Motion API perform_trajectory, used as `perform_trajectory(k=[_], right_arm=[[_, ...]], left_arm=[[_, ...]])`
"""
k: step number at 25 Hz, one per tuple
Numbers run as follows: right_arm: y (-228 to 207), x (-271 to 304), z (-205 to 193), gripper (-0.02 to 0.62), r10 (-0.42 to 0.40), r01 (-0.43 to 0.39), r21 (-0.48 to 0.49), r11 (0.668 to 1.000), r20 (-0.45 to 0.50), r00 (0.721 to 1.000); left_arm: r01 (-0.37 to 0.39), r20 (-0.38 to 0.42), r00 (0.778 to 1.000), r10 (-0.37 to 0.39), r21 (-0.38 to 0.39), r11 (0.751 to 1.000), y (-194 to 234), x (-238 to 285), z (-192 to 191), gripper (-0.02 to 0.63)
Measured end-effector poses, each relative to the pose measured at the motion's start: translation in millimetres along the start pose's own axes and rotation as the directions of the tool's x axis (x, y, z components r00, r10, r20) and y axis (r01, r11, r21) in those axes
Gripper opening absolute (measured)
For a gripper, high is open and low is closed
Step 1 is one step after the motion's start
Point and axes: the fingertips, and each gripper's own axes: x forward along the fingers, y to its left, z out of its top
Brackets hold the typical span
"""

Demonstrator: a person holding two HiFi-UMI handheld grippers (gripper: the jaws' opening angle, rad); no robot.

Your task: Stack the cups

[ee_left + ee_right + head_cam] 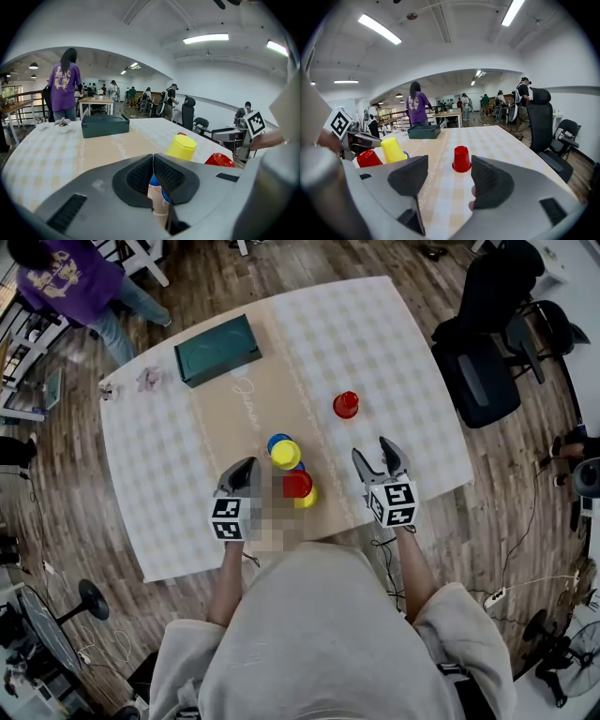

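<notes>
Right claw (pixel 449 174): spread wide and empty, hovering over the near edge of the counter (pixel 159 456). The lone red cup (pixel 461 159) shows in the gap between its jaws but stands well ahead, untouched.
Left claw (pixel 153 158): jaws pressed together with nothing pinched, held low just beside the cup cluster on its left side.
Lone cup: upside down on the checked cloth, to the right of the tan runner (pixel 246 399) and well apart from the other cups.
Cup cluster: a blue cup (pixel 277 442), a yellow cup (pixel 286 455), a red cup (pixel 297 484) and a second yellow cup (pixel 309 498) crowd together on the runner between the two claws. From above I cannot tell whether any of them are already nested.
Green box (pixel 217 350): sits at the far side of the counter, clear of the working area.
Step in hand: likely the approach, since no cup is gripped yet.
Why so held: the right claw appears opened and aimed at the outlying red cup, which must be brought in to the others. The left claw, closed, seems parked by the cluster where it could steady the cups.
</notes>
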Motion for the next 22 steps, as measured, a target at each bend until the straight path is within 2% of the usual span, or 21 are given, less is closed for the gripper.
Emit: perform_trajectory(k=[8,22], right_arm=[[-14,41,-6,0.282,-0.023,0.024,0.008,1.000,-0.039,0.999],[-31,116,-16,0.265,-0.010,0.009,-0.004,1.000,-0.134,0.991]], left_arm=[[0.000,-0.020,1.000,-0.001,-0.016,1.000,6,8,-4,0.015],[-0.028,-0.042,0.999,0.026,-0.037,0.999,19,3,-11,0.015]])
